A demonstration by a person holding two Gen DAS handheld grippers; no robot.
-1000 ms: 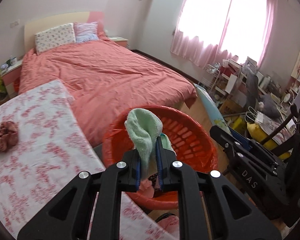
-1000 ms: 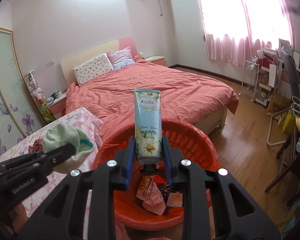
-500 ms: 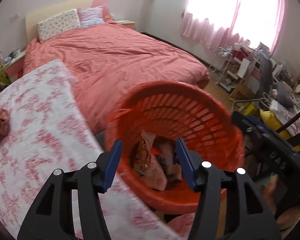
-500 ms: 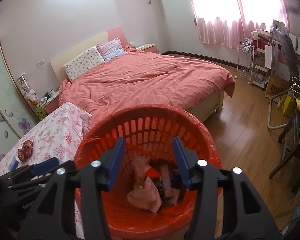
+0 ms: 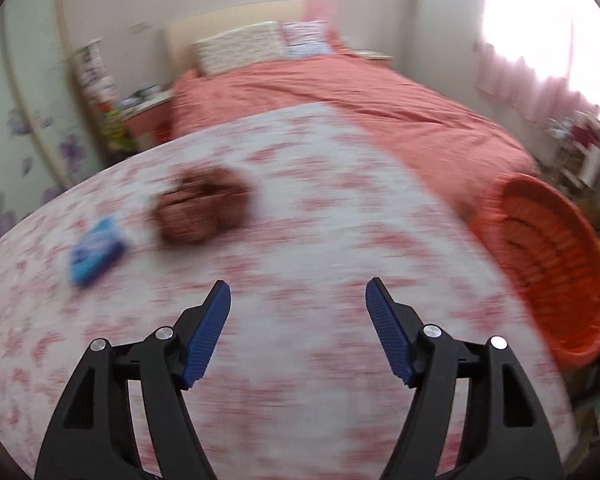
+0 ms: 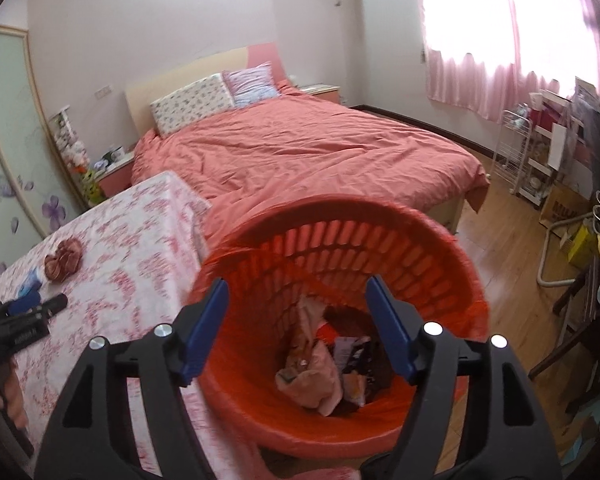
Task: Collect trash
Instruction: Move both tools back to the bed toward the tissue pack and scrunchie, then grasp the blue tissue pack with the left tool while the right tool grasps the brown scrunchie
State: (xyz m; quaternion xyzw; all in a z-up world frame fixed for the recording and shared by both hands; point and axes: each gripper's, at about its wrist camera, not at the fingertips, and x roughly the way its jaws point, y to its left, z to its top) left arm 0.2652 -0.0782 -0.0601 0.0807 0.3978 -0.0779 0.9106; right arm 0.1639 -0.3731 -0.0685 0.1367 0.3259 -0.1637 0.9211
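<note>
Hovering over a red slatted laundry basket [image 6: 340, 264] that serves as the trash bin, the right gripper [image 6: 296, 300] points down into it with its blue-padded jaws spreading and nothing between them. Crumpled wrappers and cloth scraps [image 6: 324, 364] lie piled on the basket's bottom. The basket stands on the wooden floor just beside a table under a pink floral tablecloth [image 6: 140, 248], probably so that anything lifted from the table needs only a short carry.

The left gripper [image 5: 298, 304] hangs above that tablecloth, angled downward, its jaws also widening and empty — a stance that suggests it is lining up the next pickup. Two pieces of trash remain on the cloth ahead and to its left: a crumpled reddish-brown bundle [image 5: 204, 210] and, just beside it, a small blue packet [image 5: 96, 250]. This view is smeared by motion, so finer detail is lost. The basket shows at its right edge, near the table's end. A bed with a salmon cover [image 6: 300, 152] fills the background.
</note>
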